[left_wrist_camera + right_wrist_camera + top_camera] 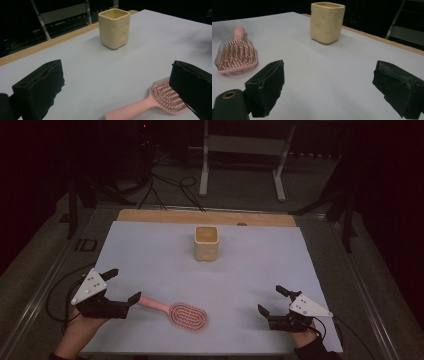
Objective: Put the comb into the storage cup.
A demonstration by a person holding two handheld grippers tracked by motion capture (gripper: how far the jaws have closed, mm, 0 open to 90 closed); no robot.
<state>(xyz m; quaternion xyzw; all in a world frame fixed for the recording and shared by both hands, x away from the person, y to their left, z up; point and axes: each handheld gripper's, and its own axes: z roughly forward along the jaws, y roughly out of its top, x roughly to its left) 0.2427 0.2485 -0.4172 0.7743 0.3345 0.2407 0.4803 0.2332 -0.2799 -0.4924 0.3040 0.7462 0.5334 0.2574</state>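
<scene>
A pink hairbrush (179, 313) lies bristles up on the pale sheet near the front edge, its handle pointing left. My left gripper (122, 284) stands open just left of the handle end, nothing between its jaws. In the left gripper view the hairbrush (150, 102) lies low right, partly behind one jaw. A cream square cup (206, 242) stands upright at the middle back; the same cup (114, 27) shows far ahead. My right gripper (270, 300) is open at the front right, empty. Its view shows the hairbrush (235, 55) at left and the cup (327, 22) ahead.
The pale sheet (150, 250) covers a wooden table whose bare back edge (165, 215) shows. Cables (170, 187) and a white metal frame (242, 150) stand on the floor beyond. Dark floor borders the table on both sides.
</scene>
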